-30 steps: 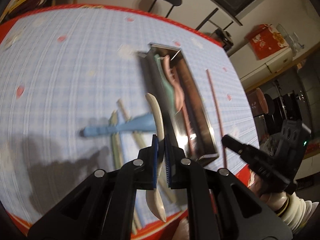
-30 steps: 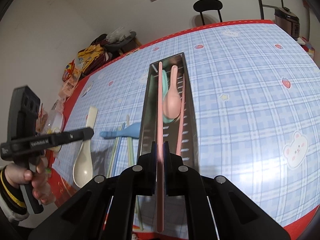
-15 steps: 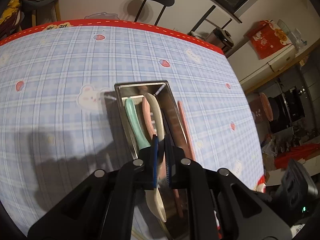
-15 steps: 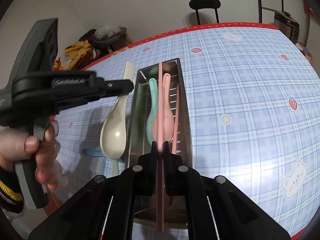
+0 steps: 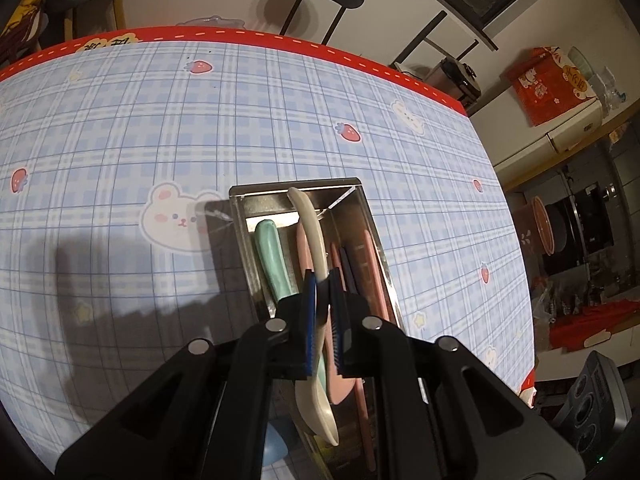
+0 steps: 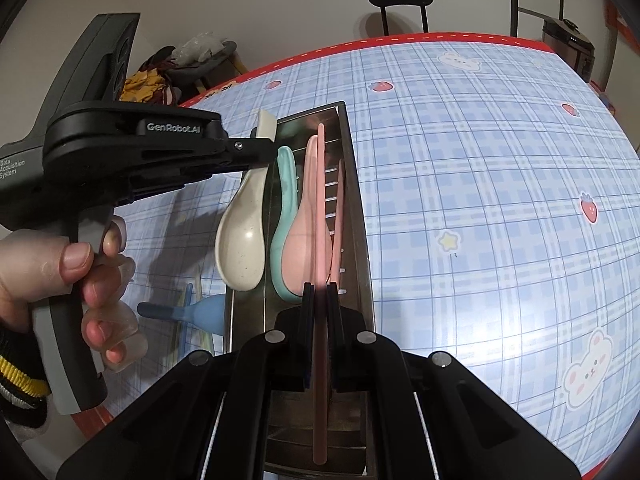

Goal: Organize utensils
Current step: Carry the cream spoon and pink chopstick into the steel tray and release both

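Left wrist view: my left gripper (image 5: 323, 312) is clamped tight on the handle of the cream spoon (image 5: 310, 236), gripped near mid-handle so the bowl hangs back toward the camera and the handle tip reaches to the tray's far wall. I hold it lengthwise over the steel tray (image 5: 362, 200), I think so it will drop in parallel to what lies there: a mint spoon (image 5: 272, 252), a pink spoon (image 5: 342, 384) and a pink chopstick (image 5: 370, 256), all running the tray's long way.

Right wrist view: my right gripper (image 6: 319, 300) is closed on another pink chopstick (image 6: 320, 184), pinched well back from its far end and aimed straight down the tray (image 6: 358, 216), above the spoons. That alignment looks chosen so it lands beside the stick already inside. From here the cream spoon (image 6: 242, 240) hangs over the tray's left wall, partly outside it, so I would nudge it inward before letting go. Still out on the cloth to the left lie a blue spoon (image 6: 200, 312) and some pale chopsticks, which I judge are the pieces left to collect.
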Available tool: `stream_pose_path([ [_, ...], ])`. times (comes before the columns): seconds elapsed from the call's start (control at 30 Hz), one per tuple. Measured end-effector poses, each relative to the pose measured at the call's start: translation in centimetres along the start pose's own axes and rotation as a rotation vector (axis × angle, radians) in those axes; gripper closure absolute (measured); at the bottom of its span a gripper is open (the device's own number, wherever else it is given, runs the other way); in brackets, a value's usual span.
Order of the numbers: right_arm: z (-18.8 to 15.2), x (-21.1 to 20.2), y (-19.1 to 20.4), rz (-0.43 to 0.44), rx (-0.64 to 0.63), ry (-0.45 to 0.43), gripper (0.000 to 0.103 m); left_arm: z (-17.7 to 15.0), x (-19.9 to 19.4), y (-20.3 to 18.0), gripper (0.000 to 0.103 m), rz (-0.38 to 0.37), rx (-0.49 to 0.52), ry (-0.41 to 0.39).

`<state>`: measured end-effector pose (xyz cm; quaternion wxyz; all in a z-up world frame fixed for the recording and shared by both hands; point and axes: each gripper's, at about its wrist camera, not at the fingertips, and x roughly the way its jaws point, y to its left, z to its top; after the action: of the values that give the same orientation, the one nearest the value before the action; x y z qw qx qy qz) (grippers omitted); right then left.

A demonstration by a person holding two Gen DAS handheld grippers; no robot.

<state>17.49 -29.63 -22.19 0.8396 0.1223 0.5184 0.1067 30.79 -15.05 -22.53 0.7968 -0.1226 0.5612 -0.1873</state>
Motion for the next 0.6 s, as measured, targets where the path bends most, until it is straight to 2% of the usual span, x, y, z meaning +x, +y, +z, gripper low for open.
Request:
stream_pose_path([
  [0.2, -0.2, 0.3, -0.2, -0.006, 0.008, 0.013, 0.096, 0.1, 1.2, -0.5, 0.092, 0.029, 0.029, 0.022],
  [0.33, -0.1, 0.1, 0.3, -0.019, -0.028, 0.005, 0.096, 0.2, 0.7, -0.6, 0.077, -0.001, 0.037, -0.001],
  [0.4, 0.0, -0.3, 0.3, -0.017, -0.027, -0.004, 0.096, 0.4, -0.1, -0.9, 0.074, -0.011, 0.059, -0.018],
  [0.43, 0.1, -0.4, 0.4, -0.016, -0.030, -0.008, 0.095, 0.5, -0.5, -1.0, 0.069, -0.012, 0.068, -0.028],
  [0.47, 0.1, -0.6, 0.5, -0.017, -0.032, -0.012, 0.094, 0.6, -1.1, -1.1, 0.061, -0.016, 0.075, -0.040],
  [0.5, 0.2, -0.9, 0.6, -0.016, -0.035, -0.017, 0.091, 0.7, -1.8, -1.2, 0.056, -0.021, 0.079, -0.052],
  [0.53, 0.2, -1.2, 0.8, -0.015, -0.038, -0.021, 0.083, 0.7, -2.4, -1.2, 0.051, -0.024, 0.082, -0.062],
  [0.57, 0.1, -1.5, 0.9, -0.015, -0.043, -0.028, 0.070, 0.7, -3.0, -1.2, 0.047, -0.025, 0.087, -0.073],
  [0.6, 0.1, -1.9, 1.1, -0.016, -0.050, -0.039, 0.064, 0.7, -3.6, -1.1, 0.044, -0.022, 0.092, -0.085],
])
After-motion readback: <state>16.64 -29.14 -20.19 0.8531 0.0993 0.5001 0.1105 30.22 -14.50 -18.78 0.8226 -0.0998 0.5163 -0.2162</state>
